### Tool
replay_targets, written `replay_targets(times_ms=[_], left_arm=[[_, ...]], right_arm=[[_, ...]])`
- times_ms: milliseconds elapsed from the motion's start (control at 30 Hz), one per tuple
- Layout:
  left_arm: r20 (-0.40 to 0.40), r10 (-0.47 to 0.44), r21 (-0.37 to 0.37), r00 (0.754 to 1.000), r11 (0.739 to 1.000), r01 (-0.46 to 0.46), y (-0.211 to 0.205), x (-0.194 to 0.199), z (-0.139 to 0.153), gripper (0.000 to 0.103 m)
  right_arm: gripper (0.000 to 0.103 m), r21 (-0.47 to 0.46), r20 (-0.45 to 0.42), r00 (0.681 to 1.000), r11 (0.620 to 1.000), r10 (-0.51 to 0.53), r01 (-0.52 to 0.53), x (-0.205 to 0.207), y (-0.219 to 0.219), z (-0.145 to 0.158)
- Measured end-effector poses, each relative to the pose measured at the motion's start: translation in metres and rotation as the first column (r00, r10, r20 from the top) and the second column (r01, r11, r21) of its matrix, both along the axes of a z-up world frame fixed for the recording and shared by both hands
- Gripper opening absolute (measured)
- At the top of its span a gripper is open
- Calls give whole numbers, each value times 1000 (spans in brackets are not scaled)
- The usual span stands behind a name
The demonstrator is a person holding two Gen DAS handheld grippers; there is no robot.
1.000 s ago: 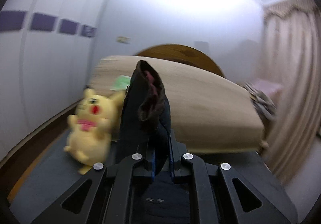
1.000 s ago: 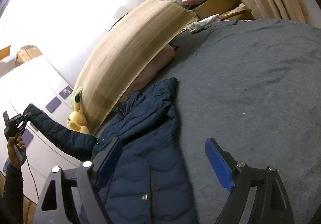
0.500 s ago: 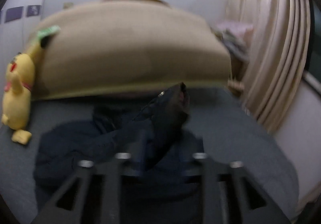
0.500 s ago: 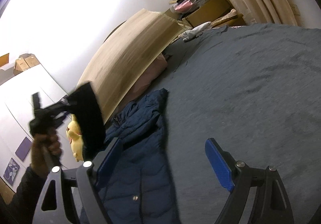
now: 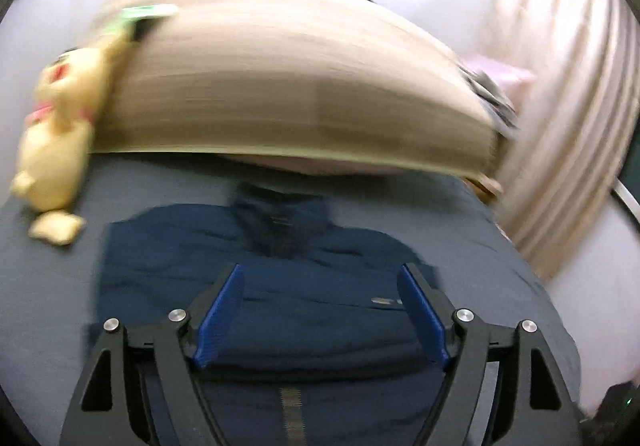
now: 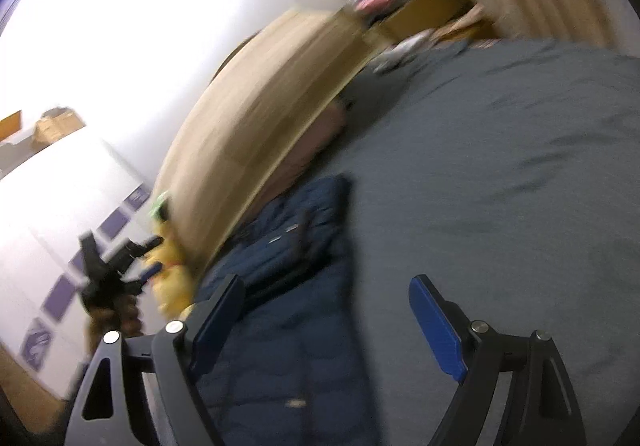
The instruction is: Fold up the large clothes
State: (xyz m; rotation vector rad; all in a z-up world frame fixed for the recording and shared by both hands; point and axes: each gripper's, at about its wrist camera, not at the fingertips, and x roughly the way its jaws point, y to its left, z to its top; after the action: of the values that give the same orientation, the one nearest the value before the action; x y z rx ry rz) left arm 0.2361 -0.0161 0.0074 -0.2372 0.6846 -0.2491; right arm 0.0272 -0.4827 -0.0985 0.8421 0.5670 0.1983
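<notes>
With both frames smeared by motion blur, details are soft. Navy puffer jacket point(image 5: 304, 286) lies flat on the grey bed cover point(image 5: 48, 286), collar toward the tan wooden headboard point(image 5: 280, 86), zip running down the middle toward me. My left gripper point(image 5: 320, 310) hangs over the jacket's chest: jaws have just been opening, now spread wide, blue pads apart with nothing pinched between them, only jacket fabric lying below. My right gripper point(image 6: 326, 320) is also released, jaws wide; its left pad sits over the jacket's edge, its right pad over bare bed cover. Can't tell if either pad touches cloth. From the right wrist view, my left hand point(image 6: 116, 314) with its gripper shows at the left side, just beside the yellow plush toy point(image 5: 56, 126), which leans on the headboard's left end at the bed's corner. Beige curtain point(image 5: 560, 126) hangs to the right of the bed. Clutter of clothes beyond the headboard's far end, too blurred to name.
</notes>
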Motion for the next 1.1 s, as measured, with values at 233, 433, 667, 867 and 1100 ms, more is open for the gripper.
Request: replay_targets(times_ms=[233, 433, 667, 867, 1100], left_arm=[[-164, 242, -40, 956, 967, -252, 123, -1, -68, 80], [-248, 251, -184, 936, 936, -300, 164, -15, -100, 80], [-286, 228, -259, 931, 917, -304, 172, -21, -121, 80], [-343, 191, -414, 920, 848, -331, 172, -26, -125, 80], [-412, 126, -480, 902, 812, -333, 147, 3, -134, 82]], right_arm=[[87, 366, -42, 965, 902, 261, -228, 130, 77, -19], [87, 474, -200, 960, 877, 195, -80, 205, 114, -70], [58, 348, -295, 944, 937, 145, -35, 233, 129, -69], [41, 254, -323, 934, 964, 156, -73, 240, 140, -55], [103, 409, -276, 955, 912, 111, 12, 221, 131, -65]])
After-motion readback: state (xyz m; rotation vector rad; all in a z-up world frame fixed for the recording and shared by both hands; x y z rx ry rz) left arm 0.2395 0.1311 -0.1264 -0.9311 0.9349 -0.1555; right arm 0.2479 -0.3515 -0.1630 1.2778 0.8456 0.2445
